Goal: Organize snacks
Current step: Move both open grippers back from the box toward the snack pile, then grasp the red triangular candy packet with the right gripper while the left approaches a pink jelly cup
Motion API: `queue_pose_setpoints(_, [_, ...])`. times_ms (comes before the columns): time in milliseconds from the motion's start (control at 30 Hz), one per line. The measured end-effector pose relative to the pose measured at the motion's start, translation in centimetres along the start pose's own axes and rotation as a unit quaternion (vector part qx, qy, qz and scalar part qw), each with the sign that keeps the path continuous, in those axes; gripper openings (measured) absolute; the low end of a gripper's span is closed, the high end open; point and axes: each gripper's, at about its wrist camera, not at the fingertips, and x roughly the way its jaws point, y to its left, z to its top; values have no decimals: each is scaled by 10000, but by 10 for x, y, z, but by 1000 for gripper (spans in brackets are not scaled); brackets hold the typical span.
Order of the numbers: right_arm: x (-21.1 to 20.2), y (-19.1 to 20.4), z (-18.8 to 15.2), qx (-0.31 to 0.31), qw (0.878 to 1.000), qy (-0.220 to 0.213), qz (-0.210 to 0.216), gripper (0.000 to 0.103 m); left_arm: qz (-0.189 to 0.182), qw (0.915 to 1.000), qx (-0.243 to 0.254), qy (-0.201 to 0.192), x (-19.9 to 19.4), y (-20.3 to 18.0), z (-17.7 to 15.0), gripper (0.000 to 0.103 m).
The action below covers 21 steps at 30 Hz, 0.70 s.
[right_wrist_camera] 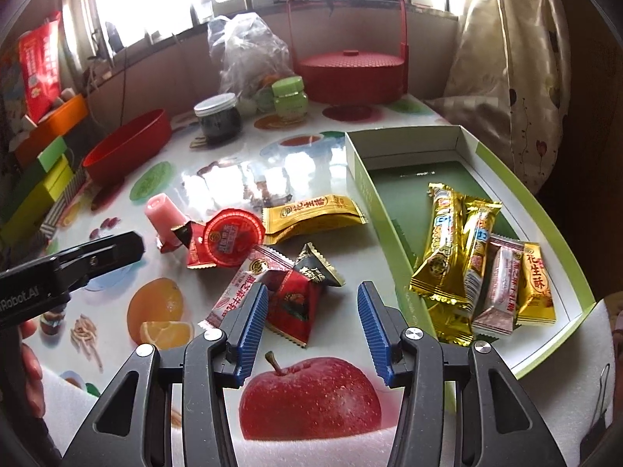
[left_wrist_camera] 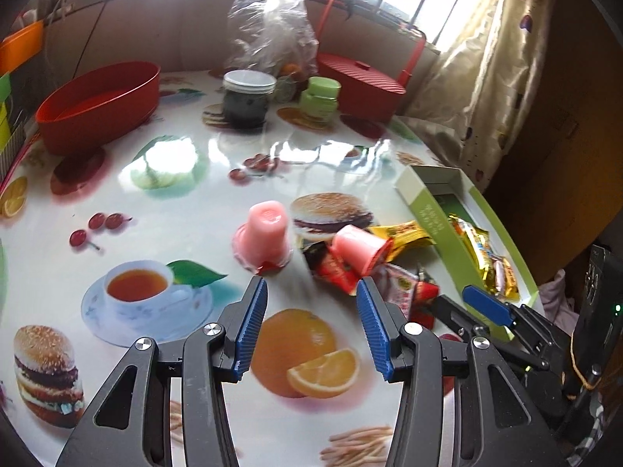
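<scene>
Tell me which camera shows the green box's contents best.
Right wrist view: it looks straight into the green box, showing the gold wrapped bars and pink packet inside. The left wrist view catches the box edge-on at the right, its wall hiding most contents.

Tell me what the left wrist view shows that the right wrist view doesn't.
Only the left wrist view shows the printed teacup on the tablecloth.

Only the right wrist view shows the printed red apple, the green box's whole inside, and the pink wrapped bar in it.

Both show two pink jelly cups, the yellow packet, and the red tub.
</scene>
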Motion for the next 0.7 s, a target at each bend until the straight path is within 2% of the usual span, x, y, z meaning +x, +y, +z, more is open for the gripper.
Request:
queue_pose_setpoints(167, [13, 1, 2, 22, 9998, 150, -154, 48, 29, 9999, -83, 83, 4, 10, -5, 49])
queue_pose_setpoints(533, [33, 6, 3, -19, 9994, 340, -61, 47, -83, 9997, -91, 188, 9, 7, -10, 49])
queue_pose_setpoints(700, [31, 6, 3, 2, 9996, 294, 18, 33, -155, 9996, -58, 241, 12, 4, -11, 49])
